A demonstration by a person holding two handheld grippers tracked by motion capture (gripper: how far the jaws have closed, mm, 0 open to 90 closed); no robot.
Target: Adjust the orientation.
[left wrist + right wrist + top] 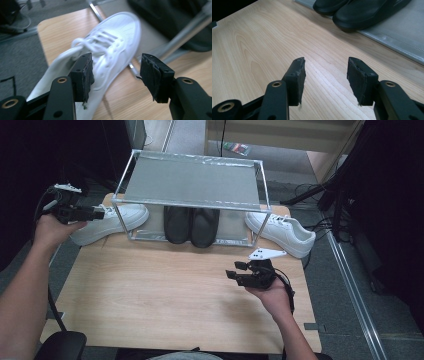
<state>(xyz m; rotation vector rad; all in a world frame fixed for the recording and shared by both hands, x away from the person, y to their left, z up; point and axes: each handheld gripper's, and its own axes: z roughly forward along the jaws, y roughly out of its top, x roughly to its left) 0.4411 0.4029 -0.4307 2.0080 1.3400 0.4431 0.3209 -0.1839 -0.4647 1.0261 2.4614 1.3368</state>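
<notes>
Two white sneakers off the rack: left sneaker at desk's far-left corner, right sneaker at far-right edge | black pair already shelved | left gripper jaws apart beside left sneaker, nothing held | right gripper jaws apart over bare mid-desk.

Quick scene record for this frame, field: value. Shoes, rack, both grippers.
surface: wooden table
rack: metal-framed, two levels, at the table's far side
black shoes: pair side by side on the rack's lower level
left white shoe: on the table, left of the rack
right white shoe: on the table, right of the rack
left gripper: open, at the left white shoe
right gripper: open, above bare table
</notes>
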